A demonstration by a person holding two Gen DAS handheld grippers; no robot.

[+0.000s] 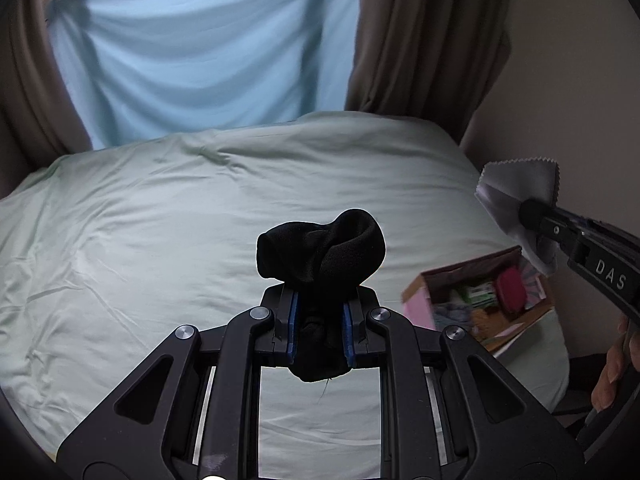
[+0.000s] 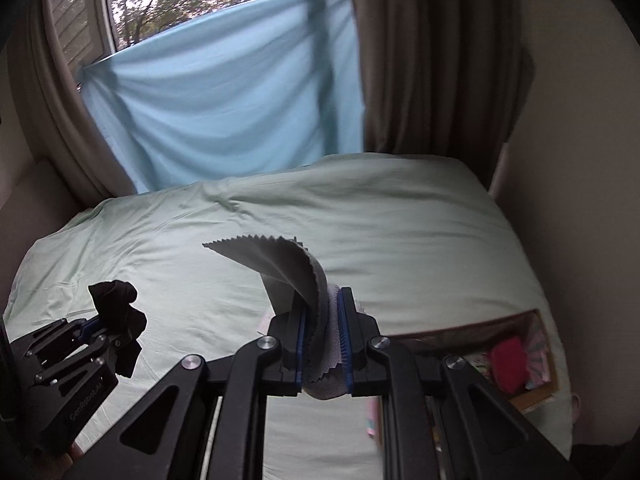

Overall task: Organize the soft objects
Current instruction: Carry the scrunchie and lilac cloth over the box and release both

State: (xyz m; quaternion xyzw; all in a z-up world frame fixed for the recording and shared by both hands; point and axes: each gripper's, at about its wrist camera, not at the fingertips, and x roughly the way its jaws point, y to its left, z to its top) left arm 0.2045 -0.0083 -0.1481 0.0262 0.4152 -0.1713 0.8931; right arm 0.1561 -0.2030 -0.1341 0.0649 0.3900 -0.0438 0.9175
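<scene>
My left gripper (image 1: 319, 320) is shut on a black sock (image 1: 322, 248) and holds it above the pale green bed (image 1: 160, 220). The sock bunches up over the fingers. In the right wrist view the left gripper (image 2: 94, 330) and its sock (image 2: 118, 300) are at the lower left. My right gripper (image 2: 323, 336) is shut on a grey cloth with zigzag edges (image 2: 276, 260), which curls up and to the left. In the left wrist view the right gripper (image 1: 532, 212) and the cloth (image 1: 516, 192) are at the right, above an open cardboard box (image 1: 480, 296).
The box (image 2: 516, 356) sits at the bed's right edge and holds several soft items, one of them red (image 1: 510, 290). A light blue sheet (image 1: 200, 60) hangs over the window behind the bed. Brown curtains (image 1: 420, 40) and a beige wall are at the right.
</scene>
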